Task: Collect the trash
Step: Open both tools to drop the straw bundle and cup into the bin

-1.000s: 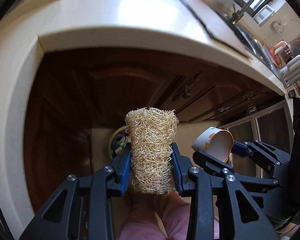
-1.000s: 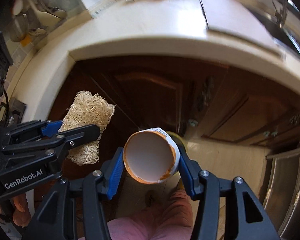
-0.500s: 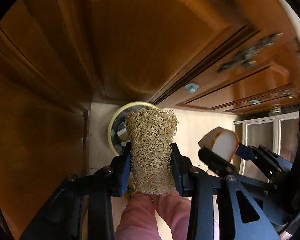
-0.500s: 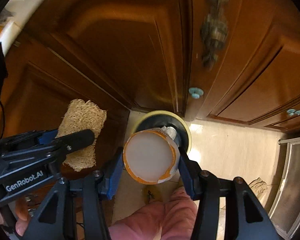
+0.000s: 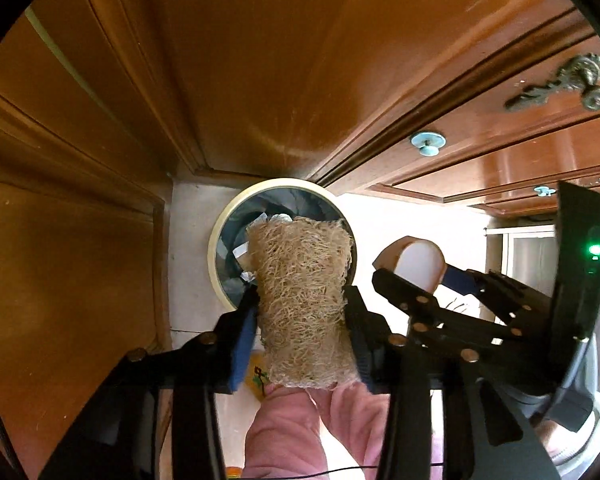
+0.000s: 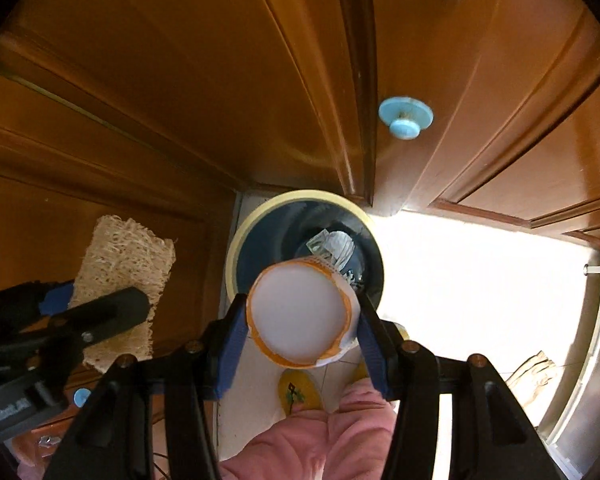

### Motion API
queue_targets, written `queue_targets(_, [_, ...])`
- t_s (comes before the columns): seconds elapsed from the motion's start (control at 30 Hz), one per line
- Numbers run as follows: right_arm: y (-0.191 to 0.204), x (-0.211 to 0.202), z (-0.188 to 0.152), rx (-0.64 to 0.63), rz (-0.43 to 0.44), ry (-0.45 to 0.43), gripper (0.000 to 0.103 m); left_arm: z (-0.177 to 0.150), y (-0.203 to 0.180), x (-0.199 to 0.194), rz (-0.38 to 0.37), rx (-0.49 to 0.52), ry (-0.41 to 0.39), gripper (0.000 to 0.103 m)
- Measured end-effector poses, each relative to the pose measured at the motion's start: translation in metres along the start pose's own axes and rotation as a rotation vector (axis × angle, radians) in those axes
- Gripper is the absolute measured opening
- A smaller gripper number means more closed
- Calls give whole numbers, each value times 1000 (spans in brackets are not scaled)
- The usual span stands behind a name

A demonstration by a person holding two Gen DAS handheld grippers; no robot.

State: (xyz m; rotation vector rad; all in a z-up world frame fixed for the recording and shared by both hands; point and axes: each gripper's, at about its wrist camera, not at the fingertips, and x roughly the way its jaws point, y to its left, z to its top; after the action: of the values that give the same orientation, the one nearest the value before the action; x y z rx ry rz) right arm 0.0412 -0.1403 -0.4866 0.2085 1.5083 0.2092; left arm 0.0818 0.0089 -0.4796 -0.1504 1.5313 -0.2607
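1. Your left tool (image 5: 302, 312) points steeply down with the loofah (image 5: 303, 304) upright between its pads. Its jaws have just been opening; the pads look barely touching the loofah, so I can't tell if the grip holds.
2. The bin (image 5: 220, 240) stands on the floor in the cabinet corner, right below both tools, with trash inside.
3. Your right tool (image 6: 300, 320) is clamped on the cup (image 6: 300, 316), its open mouth facing the camera, over the bin rim.
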Motion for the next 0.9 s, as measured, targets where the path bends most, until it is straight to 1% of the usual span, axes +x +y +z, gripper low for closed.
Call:
queue_targets(0.03, [-2, 4, 0, 3, 4, 7, 53, 1, 0, 2, -1, -1, 2, 58])
queue_targets(0.1, [-3, 5, -1, 4, 7, 10, 55, 3, 1, 5, -1, -2, 5, 68])
queue_targets(0.13, [-4, 7, -1, 3, 4, 13, 57, 4, 2, 6, -2, -3, 9, 72])
queue_targets(0.2, [-6, 8, 1, 3, 0, 19, 62, 4, 3, 8, 1, -9, 21, 76])
queue_targets(0.3, [-8, 7, 0, 4, -10, 26, 63, 4, 6, 8, 21, -15, 33, 81])
queue_targets(0.53, [-5, -1, -1, 3, -29, 21, 63, 4, 11, -1, 41, -34, 24, 82])
queue_targets(0.73, [-4, -18, -3, 15, -35, 16, 63, 6, 8, -16, 53, -26, 11, 82])
queue_targets(0.9, [-3, -45, -7, 29, -38, 10, 63, 4, 0, -46, 71, -8, -5, 82])
